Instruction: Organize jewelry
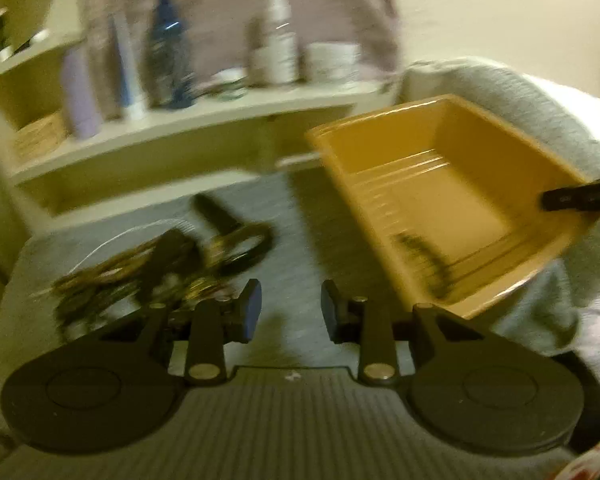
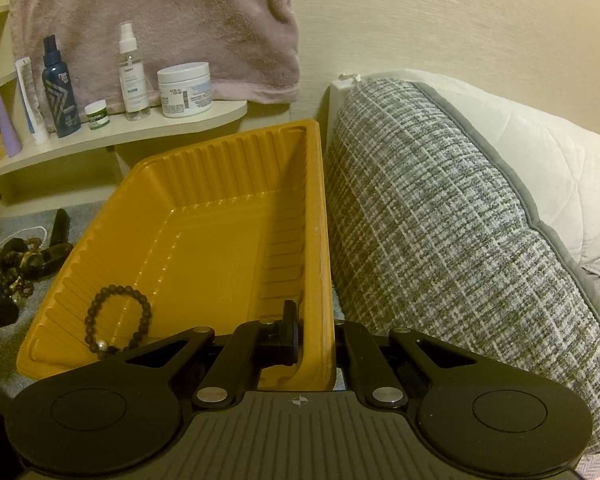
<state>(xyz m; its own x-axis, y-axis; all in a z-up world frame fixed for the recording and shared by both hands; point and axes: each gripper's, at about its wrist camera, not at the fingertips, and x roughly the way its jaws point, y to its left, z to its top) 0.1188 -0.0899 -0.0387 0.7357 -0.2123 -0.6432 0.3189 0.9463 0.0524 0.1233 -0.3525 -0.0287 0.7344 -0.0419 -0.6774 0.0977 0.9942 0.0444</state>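
Observation:
A yellow plastic tray (image 2: 204, 240) stands on the grey bed cover beside a woven cushion. My right gripper (image 2: 316, 340) is shut on its near right wall, one pad inside and one outside. A dark bead bracelet (image 2: 116, 320) lies in the tray's near left corner. A tangled pile of jewelry (image 1: 140, 272) with beads, gold pieces and a dark bangle lies left of the tray (image 1: 440, 200). My left gripper (image 1: 290, 312) hovers over the cover between the pile and the tray, open, with nothing between its pads. The left wrist view is blurred.
A cream shelf (image 2: 180, 124) at the back carries bottles, a tube and a white jar (image 2: 184, 88). A pink towel (image 2: 160, 20) hangs above it. The grey woven cushion (image 2: 440, 220) and a white pillow (image 2: 540, 160) fill the right side.

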